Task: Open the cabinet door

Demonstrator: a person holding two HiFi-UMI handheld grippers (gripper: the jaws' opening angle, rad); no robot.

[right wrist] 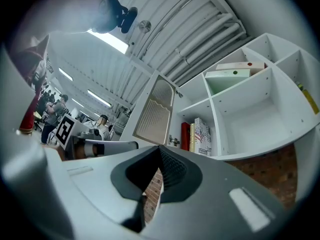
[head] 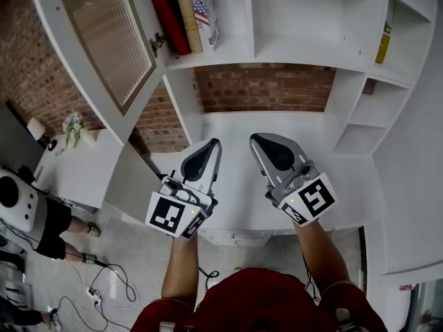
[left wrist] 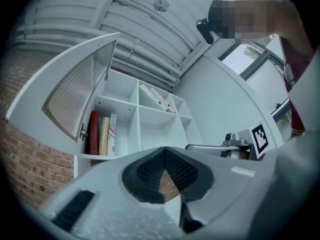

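The white cabinet door [head: 104,40] with its ribbed glass panel stands swung wide open at the upper left, hinged beside the shelf compartment that holds books [head: 187,16]. The door [left wrist: 75,89] also shows in the left gripper view, and the door [right wrist: 155,111] in the right gripper view. My left gripper [head: 215,142] and right gripper [head: 255,138] hang side by side over the white counter [head: 235,120], well below the door and touching nothing. The left gripper [left wrist: 164,151] is shut and empty. The right gripper [right wrist: 160,151] has its pads together at the tip, also empty.
White open shelves run across the top and down the right side, with a yellow item [head: 383,43] in one. Behind the counter is a brick wall [head: 263,87]. A person [head: 41,220] stands at the lower left by floor cables [head: 90,289] and a white table with flowers [head: 73,126].
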